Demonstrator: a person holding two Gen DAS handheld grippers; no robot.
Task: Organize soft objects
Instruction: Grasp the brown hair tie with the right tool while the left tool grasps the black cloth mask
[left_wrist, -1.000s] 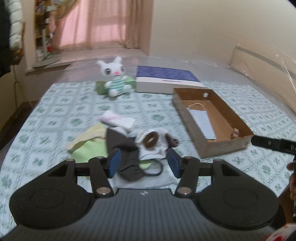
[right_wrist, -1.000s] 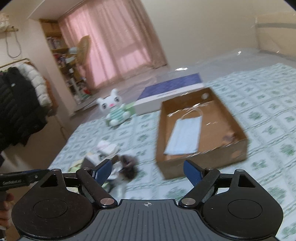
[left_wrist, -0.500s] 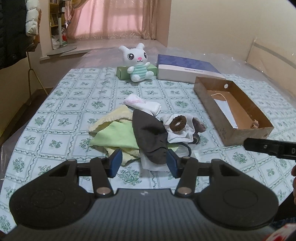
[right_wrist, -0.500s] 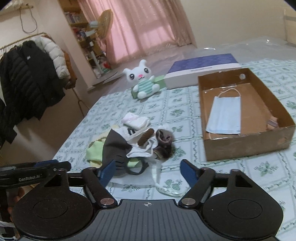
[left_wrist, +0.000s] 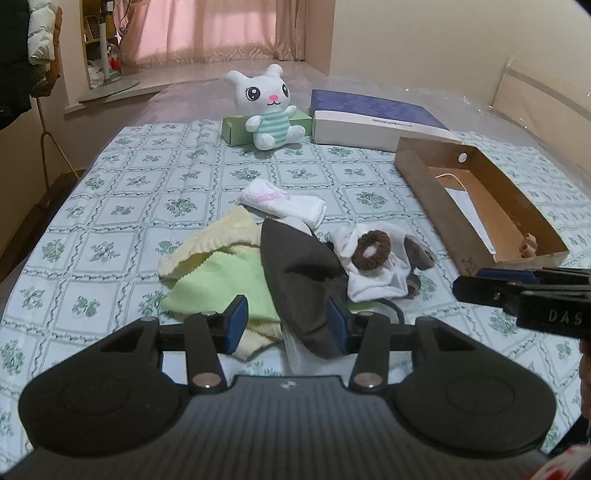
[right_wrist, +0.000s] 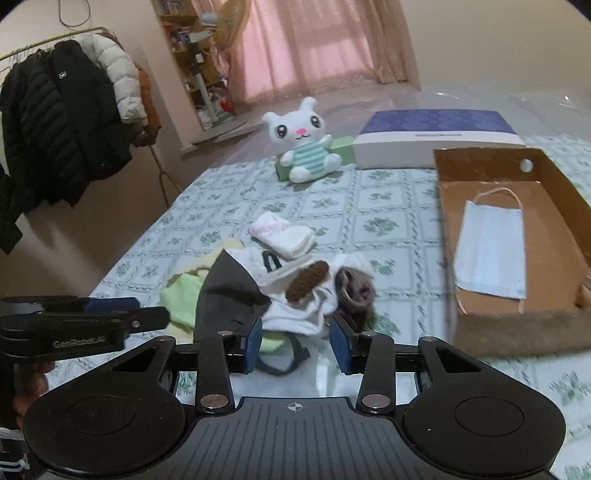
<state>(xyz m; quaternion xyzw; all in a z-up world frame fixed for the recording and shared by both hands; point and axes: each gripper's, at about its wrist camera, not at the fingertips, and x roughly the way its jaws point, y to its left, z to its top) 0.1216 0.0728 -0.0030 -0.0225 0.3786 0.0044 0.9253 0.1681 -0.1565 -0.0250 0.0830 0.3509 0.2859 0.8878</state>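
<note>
A pile of soft things lies mid-table: a dark grey face mask (left_wrist: 299, 273) (right_wrist: 229, 291), a brown scrunchie (left_wrist: 371, 251) (right_wrist: 306, 280) on a white sock (left_wrist: 376, 273), a brown sock (right_wrist: 354, 291), green (left_wrist: 229, 280) and yellow (left_wrist: 218, 236) cloths, and a folded white sock (left_wrist: 284, 206) (right_wrist: 284, 236). A cardboard box (left_wrist: 417, 166) (right_wrist: 517, 332) at the right holds a pale blue face mask (right_wrist: 491, 254). My left gripper (left_wrist: 286, 326) is open just before the dark mask. My right gripper (right_wrist: 295, 341) is open, close to the white sock's near edge.
A white plush rabbit (left_wrist: 267, 107) sits at the back against a green box (left_wrist: 232, 129), beside a blue and white box (left_wrist: 369, 118). Coats hang on a rack (right_wrist: 66, 122) at the left. The patterned tablecloth (left_wrist: 110, 221) covers the table.
Both grippers have swung toward the pile and come closer to it. The right gripper's jaws have narrowed somewhat. Nothing has been picked up.
</note>
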